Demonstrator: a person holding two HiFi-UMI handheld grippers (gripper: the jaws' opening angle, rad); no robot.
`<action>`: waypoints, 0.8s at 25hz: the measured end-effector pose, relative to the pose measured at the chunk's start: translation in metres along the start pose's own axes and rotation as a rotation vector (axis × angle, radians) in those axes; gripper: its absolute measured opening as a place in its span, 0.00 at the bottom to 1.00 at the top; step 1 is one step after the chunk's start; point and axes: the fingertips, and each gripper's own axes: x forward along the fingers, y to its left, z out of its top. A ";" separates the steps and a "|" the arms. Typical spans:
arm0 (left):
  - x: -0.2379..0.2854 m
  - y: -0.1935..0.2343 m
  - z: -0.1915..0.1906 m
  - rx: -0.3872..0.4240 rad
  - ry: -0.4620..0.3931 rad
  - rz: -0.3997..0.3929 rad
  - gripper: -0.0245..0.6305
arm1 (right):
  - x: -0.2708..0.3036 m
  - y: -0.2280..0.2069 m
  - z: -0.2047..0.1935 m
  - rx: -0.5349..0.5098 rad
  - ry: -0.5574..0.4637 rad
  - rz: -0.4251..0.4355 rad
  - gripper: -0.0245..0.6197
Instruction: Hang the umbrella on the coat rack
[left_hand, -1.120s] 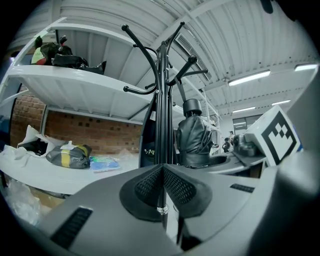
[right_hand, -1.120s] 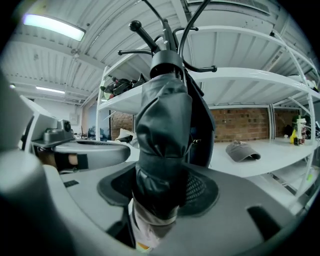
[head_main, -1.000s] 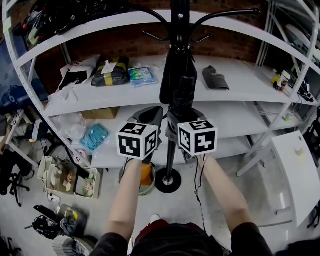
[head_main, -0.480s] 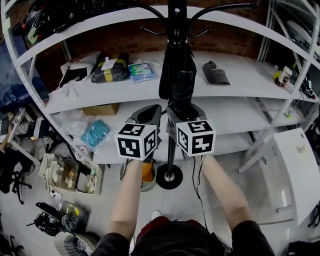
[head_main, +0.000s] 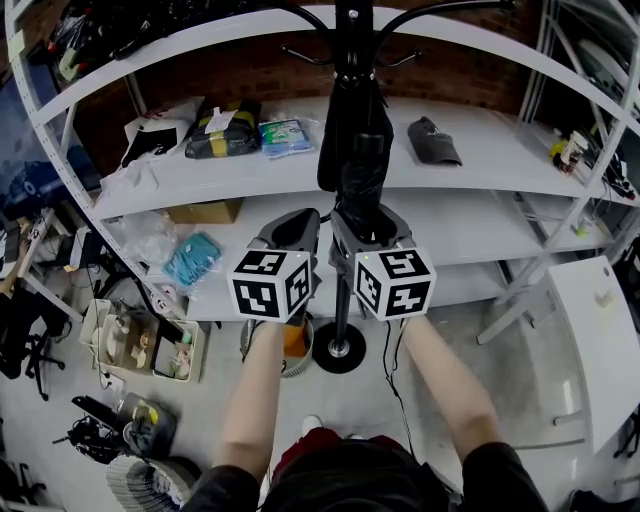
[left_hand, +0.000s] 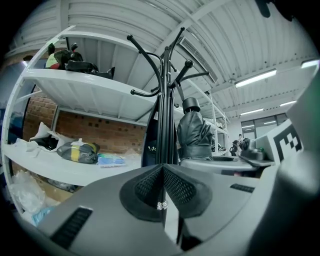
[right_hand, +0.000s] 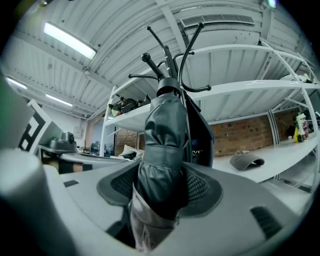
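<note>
A folded black umbrella (head_main: 362, 180) stands upright with its capped end up, and my right gripper (head_main: 366, 226) is shut on its lower part. In the right gripper view the umbrella (right_hand: 165, 145) fills the space between the pads. It sits right beside the pole of the black coat rack (head_main: 343, 300), below the curved hooks (right_hand: 172, 50). A dark garment (head_main: 335, 130) hangs on the rack behind it. My left gripper (head_main: 298, 228) is level with the right one, just left of the pole. Its jaws (left_hand: 162, 170) are shut, with nothing seen between the pads. From there the umbrella (left_hand: 195, 135) shows to the right.
White shelving (head_main: 480, 170) runs behind the rack, holding a black-and-yellow bag (head_main: 225, 135), a blue packet (head_main: 282, 135) and a grey cap (head_main: 435, 140). A basket (head_main: 290, 360) stands by the rack's base (head_main: 338, 355). Bins (head_main: 140, 355) lie on the floor at left and a white table (head_main: 600, 340) stands at right.
The view has tilted a little, so the shelves sit higher in the frame. Both grippers keep their places by the pole, and the right one still holds the umbrella.
</note>
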 end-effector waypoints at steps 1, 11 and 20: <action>-0.001 -0.001 0.000 -0.001 0.001 0.001 0.05 | -0.001 0.000 0.000 -0.001 -0.007 -0.001 0.38; -0.009 -0.009 -0.008 -0.003 0.018 0.017 0.05 | -0.011 0.000 0.004 -0.006 -0.074 0.001 0.39; -0.012 -0.009 -0.009 -0.004 0.020 0.041 0.05 | -0.015 0.002 -0.001 0.018 -0.081 0.024 0.40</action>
